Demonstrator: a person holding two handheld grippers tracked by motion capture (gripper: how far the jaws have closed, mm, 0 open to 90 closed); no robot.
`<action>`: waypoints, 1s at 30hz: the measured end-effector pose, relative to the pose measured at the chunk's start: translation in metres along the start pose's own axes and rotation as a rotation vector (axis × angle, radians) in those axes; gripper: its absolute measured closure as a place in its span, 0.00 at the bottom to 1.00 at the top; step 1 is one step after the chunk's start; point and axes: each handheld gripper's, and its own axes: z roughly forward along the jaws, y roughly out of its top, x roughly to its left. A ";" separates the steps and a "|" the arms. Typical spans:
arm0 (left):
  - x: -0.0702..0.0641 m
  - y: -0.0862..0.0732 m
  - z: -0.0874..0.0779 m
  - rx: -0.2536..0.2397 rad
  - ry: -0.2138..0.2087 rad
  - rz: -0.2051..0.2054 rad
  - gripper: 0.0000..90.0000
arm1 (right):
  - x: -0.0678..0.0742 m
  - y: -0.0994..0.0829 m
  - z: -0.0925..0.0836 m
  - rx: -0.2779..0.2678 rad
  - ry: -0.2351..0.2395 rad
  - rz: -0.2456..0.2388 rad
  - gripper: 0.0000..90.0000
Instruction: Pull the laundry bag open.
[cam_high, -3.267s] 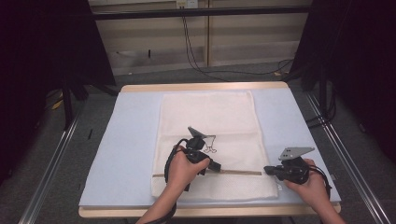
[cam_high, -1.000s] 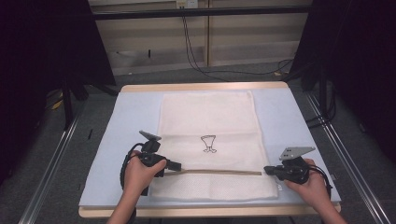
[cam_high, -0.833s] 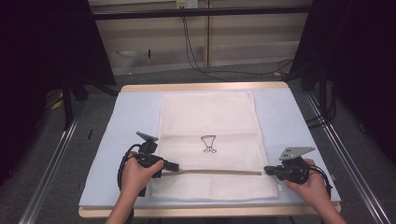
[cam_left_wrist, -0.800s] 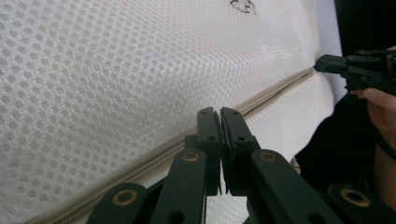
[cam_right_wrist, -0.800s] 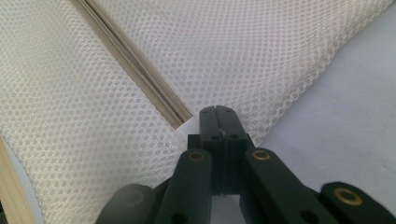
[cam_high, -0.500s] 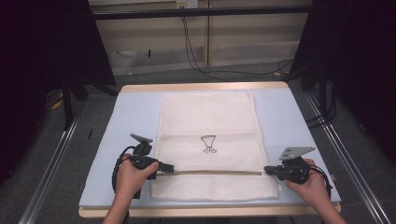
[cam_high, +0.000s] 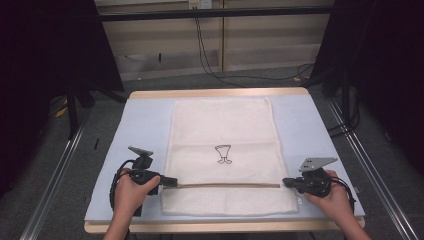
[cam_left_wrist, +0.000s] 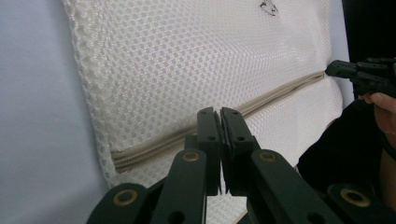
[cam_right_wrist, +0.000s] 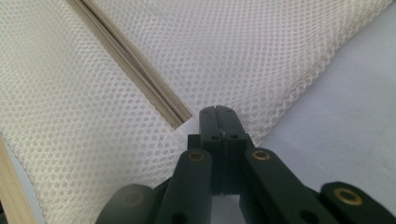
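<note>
A cream mesh laundry bag (cam_high: 227, 155) with a beige zipper (cam_high: 225, 185) is laid flat on the pale-blue worktop (cam_high: 150, 120). Left tongs (cam_high: 169, 181) are pressed together at the zipper's left end, apparently on its pull; right tongs (cam_high: 286, 182) are clamped on the bag's right edge. The soft, light fabric is judged best pinned there.

Mesh laundry bag (cam_high: 223, 150): cream-white, fine honeycomb weave; small black line drawing (cam_high: 223, 153) printed near its centre. Zipper (cam_high: 225, 185): beige tape with darker tan teeth. Mat (cam_high: 145, 125) beneath: pale blue, plain. Desk (cam_high: 220, 93): light wood edge. Left gripper (cam_high: 167, 181) and right gripper (cam_high: 286, 183): matte black, brass-coloured rivets, grey top plates.
</note>
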 end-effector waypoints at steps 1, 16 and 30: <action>0.000 -0.001 0.000 -0.007 -0.015 -0.011 0.97 | 0.000 0.000 0.000 0.000 0.000 0.000 1.00; 0.023 -0.008 -0.025 -0.047 0.022 -0.036 0.97 | 0.000 0.000 0.000 0.006 -0.008 -0.003 1.00; 0.045 -0.015 -0.040 -0.079 0.030 -0.079 0.97 | 0.000 0.001 -0.001 0.018 -0.002 -0.008 1.00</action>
